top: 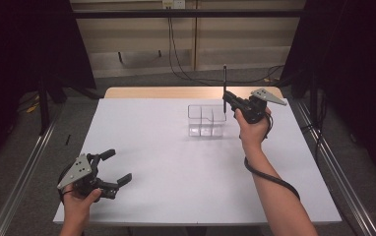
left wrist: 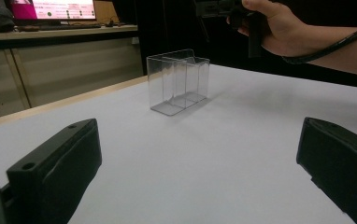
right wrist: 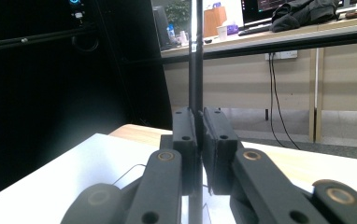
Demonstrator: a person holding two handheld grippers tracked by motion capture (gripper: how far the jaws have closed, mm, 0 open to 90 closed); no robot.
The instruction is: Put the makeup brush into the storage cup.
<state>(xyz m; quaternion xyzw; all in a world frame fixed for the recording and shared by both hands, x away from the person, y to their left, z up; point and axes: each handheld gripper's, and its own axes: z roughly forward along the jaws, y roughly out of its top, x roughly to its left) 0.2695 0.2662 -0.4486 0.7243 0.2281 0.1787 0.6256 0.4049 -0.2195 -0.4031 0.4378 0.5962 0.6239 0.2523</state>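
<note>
A white rectangular table top (top: pixel 176 167) with a pale wooden strip along its far edge stands on grey floor between black curtains, with a beige wall and trailing black cables behind. The right gripper (top: pixel 227 100) is clamped on a thin black upright pen (top: pixel 224 86), holding it just above the right end of a clear plastic three-compartment organiser box (top: pixel 205 120) on the far half of the table. The left gripper (top: pixel 117 167) rests near the front left corner, jaws wide apart with nothing between them.
</note>
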